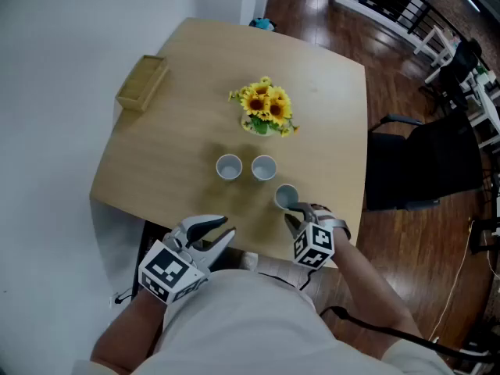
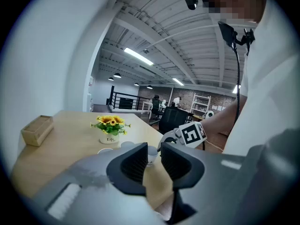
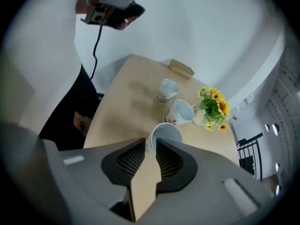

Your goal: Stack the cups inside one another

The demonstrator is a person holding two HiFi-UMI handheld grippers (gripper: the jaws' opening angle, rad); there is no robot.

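A pale wooden box (image 1: 143, 83) lies at the left edge of the light wooden table (image 1: 180, 123), with bare tabletop in front of it. The left gripper (image 1: 226, 226) hangs at the near edge, jaws slightly apart and empty. Three white paper cups stand upright, mouths up. The left cup (image 1: 229, 166) and middle cup (image 1: 264, 167) stand side by side before a pot of sunflowers (image 1: 266, 106). The right cup (image 1: 287, 197) stands closer to the near edge, its rim wall pinched by the right gripper (image 1: 295, 209), which hides its near side.
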